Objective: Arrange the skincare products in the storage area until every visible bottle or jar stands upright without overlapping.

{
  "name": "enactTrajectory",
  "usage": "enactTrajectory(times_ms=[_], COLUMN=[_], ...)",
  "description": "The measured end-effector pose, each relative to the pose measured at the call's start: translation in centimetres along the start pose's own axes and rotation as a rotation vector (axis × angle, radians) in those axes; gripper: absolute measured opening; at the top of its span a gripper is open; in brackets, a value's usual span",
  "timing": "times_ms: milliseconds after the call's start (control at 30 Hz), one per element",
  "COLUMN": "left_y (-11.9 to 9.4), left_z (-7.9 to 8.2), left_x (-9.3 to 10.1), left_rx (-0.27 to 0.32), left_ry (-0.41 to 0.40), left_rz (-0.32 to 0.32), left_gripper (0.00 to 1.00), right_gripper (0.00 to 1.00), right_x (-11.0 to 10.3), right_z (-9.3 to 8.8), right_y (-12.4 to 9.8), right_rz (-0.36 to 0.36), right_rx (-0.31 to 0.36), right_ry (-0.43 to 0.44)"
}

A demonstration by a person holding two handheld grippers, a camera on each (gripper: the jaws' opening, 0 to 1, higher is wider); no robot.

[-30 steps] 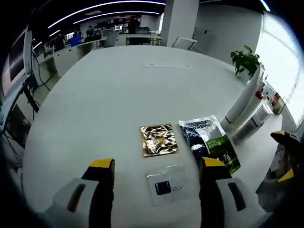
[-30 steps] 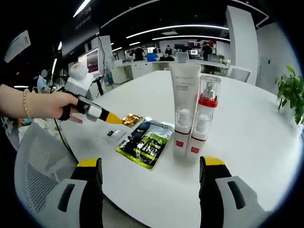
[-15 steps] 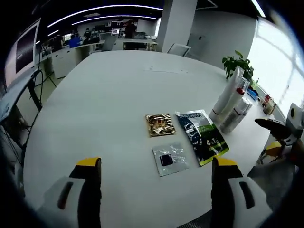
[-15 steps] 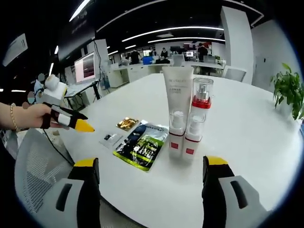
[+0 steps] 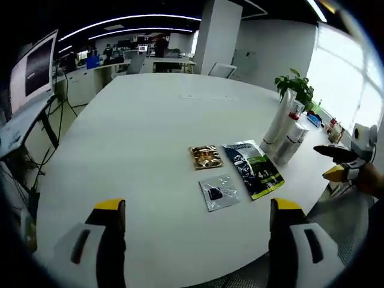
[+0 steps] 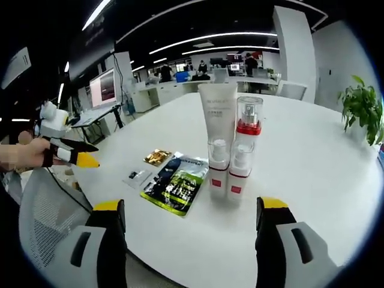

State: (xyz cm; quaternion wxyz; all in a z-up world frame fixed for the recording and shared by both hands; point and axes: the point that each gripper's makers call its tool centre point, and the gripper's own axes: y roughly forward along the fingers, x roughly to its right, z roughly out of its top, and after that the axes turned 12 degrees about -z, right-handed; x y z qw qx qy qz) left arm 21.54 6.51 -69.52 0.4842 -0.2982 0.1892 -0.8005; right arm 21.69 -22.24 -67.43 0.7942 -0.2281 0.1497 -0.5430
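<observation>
- White table (image 5: 138, 138) (image 6: 324, 174): big, round-edged, carries all the products.
- White tube (image 6: 216, 115) (image 5: 278, 123): stands upright on its cap, tallest item, at the back of the bottle cluster.
- Red-collared pump bottle (image 6: 246, 129) with clear cap: upright, just beside the tube, touching or nearly so.
- Two small clear-capped bottles (image 6: 226, 171) with red labels: upright in front of the tube and pump bottle, side by side.
- Dark green sachet (image 6: 176, 183) (image 5: 254, 168): lies flat just beside the bottle cluster.
- Gold foil sachet (image 5: 205, 156) (image 6: 157, 157): flat, near the green one, apart.
- Clear sachet (image 5: 219, 192) (image 6: 137, 176) with dark patch: flat, near the other two.
- Left gripper (image 5: 195, 231): jaws spread wide, holding nothing, off the table edge; a hand (image 6: 27, 154) holds it in the right gripper view.
- Right gripper (image 6: 191, 231): jaws spread, nothing held, well short of the bottles.
</observation>
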Motion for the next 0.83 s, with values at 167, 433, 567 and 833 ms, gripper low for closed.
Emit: enactTrajectory(times_ms=[167, 433, 567, 833], left_y=[-0.22, -0.28, -0.14, -0.15], left_z=[0.04, -0.08, -0.23, -0.34], left_x=[0.14, 0.47, 0.40, 0.70], left_rx=[0.020, 0.033, 0.019, 0.014], left_ry=[-0.007, 0.024, 0.039, 0.039], left_rz=[-0.003, -0.024, -0.019, -0.027], left_gripper=[0.99, 0.99, 0.99, 0.99], right_gripper=[0.90, 0.89, 0.89, 0.89], right_x=[0.01, -0.10, 0.05, 0.16], right_z=[-0.14, -0.23, -0.40, -0.39], right_y=[0.00, 0.22, 0.23, 0.10], right_rz=[-0.004, -0.003, -0.005, -0.015], right_rx=[-0.008, -0.015, -0.018, -0.018], right_ry=[-0.006, -0.014, -0.017, -0.017])
